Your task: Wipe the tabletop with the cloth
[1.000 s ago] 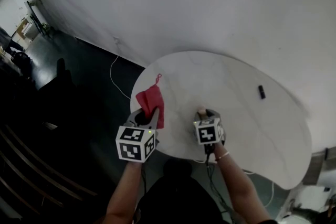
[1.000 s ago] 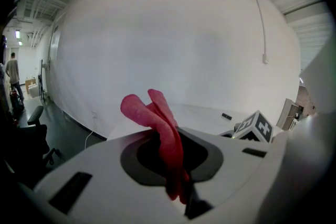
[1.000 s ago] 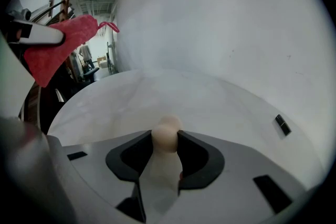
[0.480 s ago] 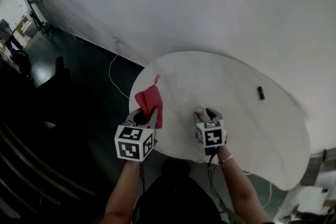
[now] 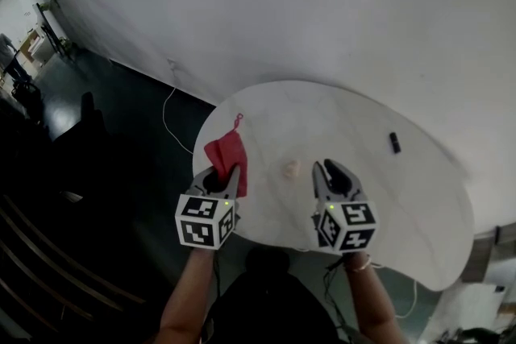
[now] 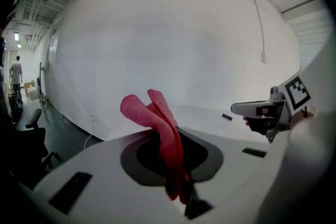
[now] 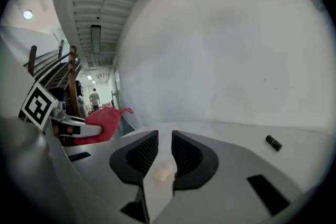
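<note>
Counter sits just ahead of red cloth pinched in left gripper jaws; right gripper jaws narrow, closing, empty.

The cloth hangs over the table's left edge, pinched in the left gripper at the table's near-left rim. A small lump lies on the table's near part, right of the cloth. A little stick-shaped thing lies toward the table's far right. A cable trails on the floor left of the table, and the wall is right behind.
</note>
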Motion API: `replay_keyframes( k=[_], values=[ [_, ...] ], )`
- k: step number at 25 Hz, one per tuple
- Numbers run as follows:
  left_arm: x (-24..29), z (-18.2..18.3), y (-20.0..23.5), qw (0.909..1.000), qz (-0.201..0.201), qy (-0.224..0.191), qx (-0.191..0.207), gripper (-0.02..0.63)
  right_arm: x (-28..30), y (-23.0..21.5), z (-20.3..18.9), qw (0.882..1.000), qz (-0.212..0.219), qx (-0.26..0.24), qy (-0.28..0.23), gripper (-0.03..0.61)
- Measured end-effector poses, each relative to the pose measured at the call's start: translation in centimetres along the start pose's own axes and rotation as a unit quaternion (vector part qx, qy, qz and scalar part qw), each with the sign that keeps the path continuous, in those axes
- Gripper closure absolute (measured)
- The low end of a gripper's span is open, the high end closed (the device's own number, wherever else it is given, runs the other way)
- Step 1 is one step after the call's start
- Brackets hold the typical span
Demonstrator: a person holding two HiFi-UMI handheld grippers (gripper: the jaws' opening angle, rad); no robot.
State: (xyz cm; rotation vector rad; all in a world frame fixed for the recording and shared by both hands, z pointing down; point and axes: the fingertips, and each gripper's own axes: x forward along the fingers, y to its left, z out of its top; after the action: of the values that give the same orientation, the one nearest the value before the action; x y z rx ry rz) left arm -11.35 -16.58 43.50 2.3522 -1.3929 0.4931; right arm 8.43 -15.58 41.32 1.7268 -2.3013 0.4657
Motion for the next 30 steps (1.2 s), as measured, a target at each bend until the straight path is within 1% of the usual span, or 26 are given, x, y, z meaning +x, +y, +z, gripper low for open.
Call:
replay_keyframes(
  k=[2,7,10,14,30],
  values=[
    [0.0,0.2,-0.3,1.0000,0.000,-0.004,0.004,0.572,-1.2,0.1,1.1,1.000,-0.002,0.002,-0.022,0.520],
    [-0.1,0.6,-0.7,0.9998,0.005,-0.012,0.015,0.572,-3.3,0.4,2.7,0.998,-0.011,-0.003,-0.055,0.540],
    [-0.3,0.8,-1.0,0.9995,0.009,-0.022,0.020,0.572,-4.1,0.7,3.4,0.998,-0.003,-0.004,-0.067,0.555],
    [-0.8,0.9,-1.2,0.9992,0.013,-0.032,0.020,0.572,-5.1,1.0,3.6,0.997,-0.006,0.001,-0.076,0.572],
    [-1.9,1.5,-1.8,0.9978,0.024,-0.053,0.030,0.572,-7.3,0.9,4.1,0.995,-0.001,-0.004,-0.101,0.577]
  ],
)
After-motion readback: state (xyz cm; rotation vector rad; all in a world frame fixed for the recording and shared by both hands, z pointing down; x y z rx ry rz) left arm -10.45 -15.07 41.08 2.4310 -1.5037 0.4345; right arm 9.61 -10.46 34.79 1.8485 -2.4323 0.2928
